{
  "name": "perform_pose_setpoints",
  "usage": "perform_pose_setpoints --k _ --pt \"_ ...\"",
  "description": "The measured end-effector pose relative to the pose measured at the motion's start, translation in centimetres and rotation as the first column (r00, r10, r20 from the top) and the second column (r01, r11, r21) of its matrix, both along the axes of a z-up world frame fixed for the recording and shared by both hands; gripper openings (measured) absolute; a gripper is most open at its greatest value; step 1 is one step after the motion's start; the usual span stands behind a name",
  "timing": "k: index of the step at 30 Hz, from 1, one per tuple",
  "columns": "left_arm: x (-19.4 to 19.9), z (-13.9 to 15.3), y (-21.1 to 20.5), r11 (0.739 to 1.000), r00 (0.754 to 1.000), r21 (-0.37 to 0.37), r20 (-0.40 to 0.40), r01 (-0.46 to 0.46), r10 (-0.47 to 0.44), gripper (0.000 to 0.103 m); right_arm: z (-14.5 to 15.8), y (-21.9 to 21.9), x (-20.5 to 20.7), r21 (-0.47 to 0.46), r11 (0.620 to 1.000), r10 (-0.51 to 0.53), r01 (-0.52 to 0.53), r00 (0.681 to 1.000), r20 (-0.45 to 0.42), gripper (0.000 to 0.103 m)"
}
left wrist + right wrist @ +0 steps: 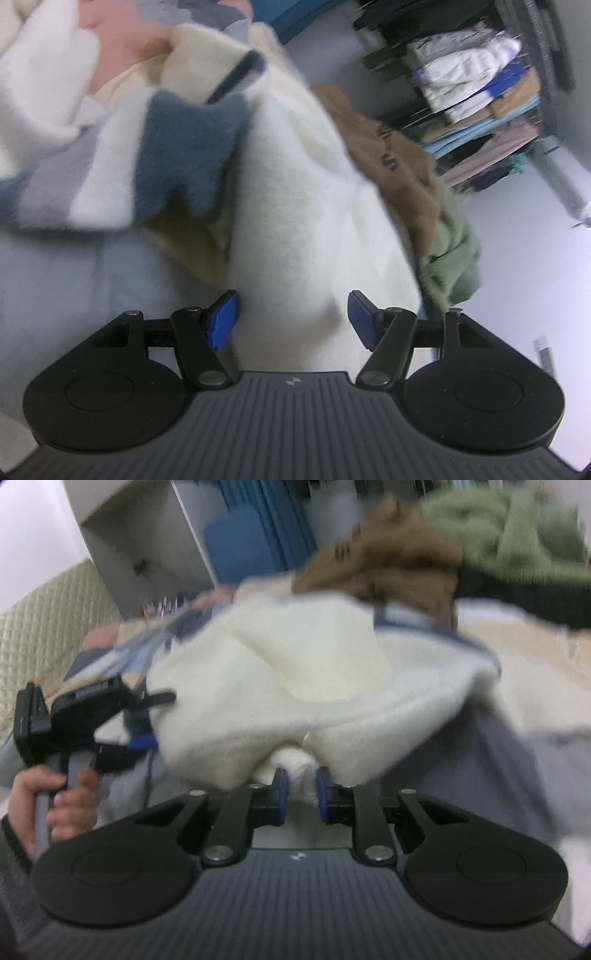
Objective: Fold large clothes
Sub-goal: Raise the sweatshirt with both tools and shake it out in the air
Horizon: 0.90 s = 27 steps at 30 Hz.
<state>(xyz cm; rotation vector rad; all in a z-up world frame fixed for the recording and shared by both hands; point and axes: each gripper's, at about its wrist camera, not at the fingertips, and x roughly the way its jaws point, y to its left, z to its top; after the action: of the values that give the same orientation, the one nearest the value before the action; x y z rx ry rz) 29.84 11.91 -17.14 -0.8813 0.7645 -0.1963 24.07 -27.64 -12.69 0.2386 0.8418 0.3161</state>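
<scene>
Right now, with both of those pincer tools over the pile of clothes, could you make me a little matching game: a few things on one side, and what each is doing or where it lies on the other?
Things:
1. left gripper
2. right gripper
3. green garment
4. folded clothes

States or places:
A. stacked on the rack by the wall
B. shut on a fold of the cream fleece garment
C. open, with cream fleece between its pads
D. lying crumpled next to the brown garment

Pairs: 1-C, 2-B, 3-D, 4-A
</scene>
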Motion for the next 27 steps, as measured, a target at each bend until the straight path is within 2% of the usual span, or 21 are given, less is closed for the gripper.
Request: perform_pose_setpoints --k 2,3,6,8,9,10,11,12,15,19,22,24,25,26,27 --pt "0.0 -0.5 0.0 1.0 0.999 0.02 -0.033 -0.001 0.001 0.069 -0.9 -0.6 0.0 0.033 0.999 -0.021 0.023 0.998 -0.066 0.006" --pt "0.0 -0.8 0.0 1.0 0.999 0.013 -0.041 0.004 -0.003 0.069 -1.2 -1.2 0.2 0.056 0.997 -0.042 0.047 0.995 -0.088 0.009" --pt "0.1 -1.1 -0.4 1.0 0.998 -0.002 -0.054 0.018 -0.018 0.07 -1.6 -2.7 0.8 0.148 0.985 -0.07 0.089 0.989 -0.128 0.009" --pt "0.0 -1.0 -0.6 1.0 0.998 0.009 -0.052 0.024 -0.024 0.072 -1.9 -3.1 1.0 0.17 0.978 -0.096 0.118 0.986 -0.133 0.017" --pt "0.0 -1.1 -0.7 1.0 0.998 0.009 -0.054 0.027 -0.026 0.072 -2.0 -3.2 1.1 0.175 0.975 -0.111 0.135 0.984 -0.141 0.037" --pt "0.2 -1.2 -0.7 1.0 0.998 0.007 -0.062 0.029 -0.028 0.073 -2.2 -3.3 1.4 0.191 0.97 -0.122 0.15 0.981 -0.153 0.052" --pt "0.3 -1.4 -0.7 1.0 0.997 0.006 -0.075 0.027 -0.027 0.073 -2.6 -3.4 1.5 0.225 0.96 -0.129 0.165 0.978 -0.166 0.077" --pt "0.4 -1.5 -0.9 1.0 0.996 0.003 -0.086 0.027 -0.027 0.073 -2.9 -3.6 1.6 0.269 0.945 -0.14 0.185 0.974 -0.175 0.08" --pt "0.5 -2.0 -1.2 0.999 0.994 -0.012 -0.1 0.036 -0.037 0.073 -4.4 -4.5 2.4 0.356 0.897 -0.185 0.263 0.953 -0.239 0.08" --pt "1.7 -2.6 -1.7 0.999 0.993 0.003 -0.111 0.037 -0.037 0.073 -6.6 -5.6 4.4 0.404 0.837 -0.254 0.369 0.916 -0.31 0.081" --pt "2.5 -2.8 -2.0 0.999 0.993 0.006 -0.11 0.039 -0.038 0.072 -7.8 -5.1 5.8 0.374 0.84 -0.28 0.392 0.905 -0.32 0.08" --pt "2.9 -2.8 -2.1 0.999 0.994 0.009 -0.103 0.044 -0.043 0.072 -8.8 -4.8 6.6 0.372 0.837 -0.281 0.401 0.899 -0.336 0.071" --pt "3.1 -2.7 -2.3 0.999 0.994 0.016 -0.102 0.049 -0.047 0.068 -9.2 -4.6 7.0 0.375 0.834 -0.28 0.405 0.896 -0.344 0.068" --pt "3.3 -2.5 -2.4 0.998 0.993 0.028 -0.101 0.057 -0.054 0.058 -9.5 -4.3 7.4 0.372 0.834 -0.28 0.406 0.895 -0.348 0.066" --pt "3.2 -2.4 -2.5 0.997 0.993 0.04 -0.099 0.062 -0.058 0.052 -9.6 -4.1 7.6 0.371 0.838 -0.277 0.4 0.898 -0.342 0.058"
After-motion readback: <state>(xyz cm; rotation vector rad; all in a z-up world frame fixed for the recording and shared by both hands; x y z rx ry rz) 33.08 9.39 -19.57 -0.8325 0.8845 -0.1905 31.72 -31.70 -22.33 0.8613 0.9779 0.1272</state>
